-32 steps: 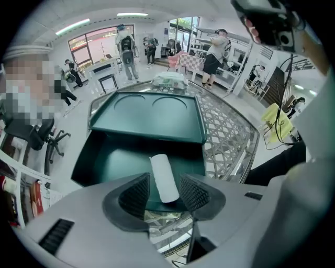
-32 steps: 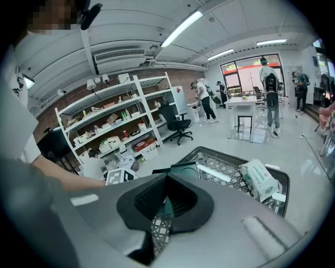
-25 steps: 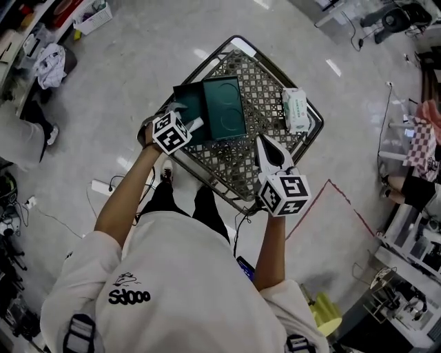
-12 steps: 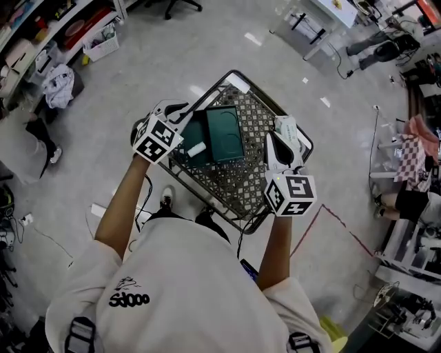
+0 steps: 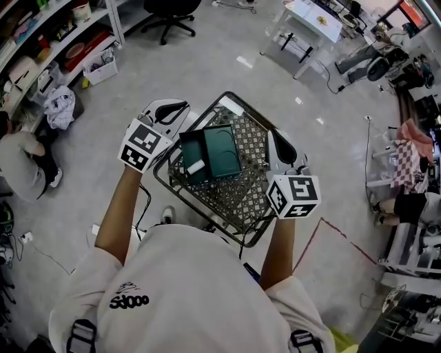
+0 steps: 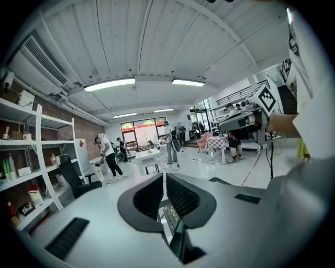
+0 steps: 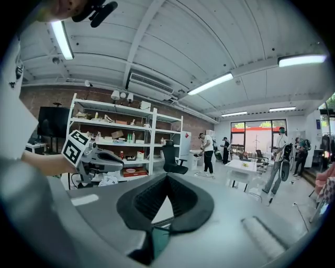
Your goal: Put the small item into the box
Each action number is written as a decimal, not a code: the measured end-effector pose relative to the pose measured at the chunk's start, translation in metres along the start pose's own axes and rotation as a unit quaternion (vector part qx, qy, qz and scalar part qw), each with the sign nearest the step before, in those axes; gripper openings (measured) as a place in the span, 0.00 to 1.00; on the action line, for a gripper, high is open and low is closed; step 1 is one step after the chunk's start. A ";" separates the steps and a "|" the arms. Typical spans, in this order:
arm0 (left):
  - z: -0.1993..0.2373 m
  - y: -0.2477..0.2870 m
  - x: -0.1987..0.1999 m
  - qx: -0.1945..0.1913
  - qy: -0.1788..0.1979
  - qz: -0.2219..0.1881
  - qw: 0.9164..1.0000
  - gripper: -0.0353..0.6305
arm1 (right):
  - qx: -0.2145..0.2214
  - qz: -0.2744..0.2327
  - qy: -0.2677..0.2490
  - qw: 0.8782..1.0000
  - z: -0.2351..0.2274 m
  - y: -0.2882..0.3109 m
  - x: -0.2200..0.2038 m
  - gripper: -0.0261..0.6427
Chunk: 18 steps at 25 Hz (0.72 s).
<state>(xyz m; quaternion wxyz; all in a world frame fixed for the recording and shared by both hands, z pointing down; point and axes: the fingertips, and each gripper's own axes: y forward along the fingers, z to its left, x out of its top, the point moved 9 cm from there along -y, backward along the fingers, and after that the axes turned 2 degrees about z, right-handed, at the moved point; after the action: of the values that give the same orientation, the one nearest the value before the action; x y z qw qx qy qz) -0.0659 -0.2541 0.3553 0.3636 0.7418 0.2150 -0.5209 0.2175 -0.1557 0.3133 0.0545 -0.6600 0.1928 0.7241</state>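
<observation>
A dark green box [image 5: 224,152] lies open in the wire cart [image 5: 207,207], with its other half [image 5: 187,153] beside it on the left. A small white item [image 5: 195,167] rests in that left half. My left gripper [image 5: 169,110] hangs outside the cart's left rim, away from the box. Its jaws are closing, nearly together, with nothing between them [image 6: 164,178]. My right gripper [image 5: 279,148] hovers over the cart's right rim, shut and empty [image 7: 167,178]. Both gripper views look out across the room, not down at the box.
The cart stands on a grey floor with red tape lines [image 5: 344,238] at the right. Shelves [image 5: 41,48] and a crouching person [image 5: 24,162] are at the left. An office chair [image 5: 169,10] and a white table [image 5: 310,17] stand beyond. Several people stand far off [image 6: 170,144].
My left gripper has pulled back from over the box to the cart's left side, leaving the white item in the box. My right gripper has moved up along the cart's right rim.
</observation>
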 end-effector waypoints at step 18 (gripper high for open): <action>0.000 -0.027 0.046 0.033 0.025 -0.063 0.997 0.06 | 0.001 -0.016 -0.078 0.997 0.009 0.001 0.036 0.06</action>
<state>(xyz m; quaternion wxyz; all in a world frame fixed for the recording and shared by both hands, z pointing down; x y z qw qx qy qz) -0.0684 -0.2395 0.3036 0.3002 0.7510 0.2527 -0.5311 0.2045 -0.1597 0.2787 0.0814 -0.6046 0.1783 0.7720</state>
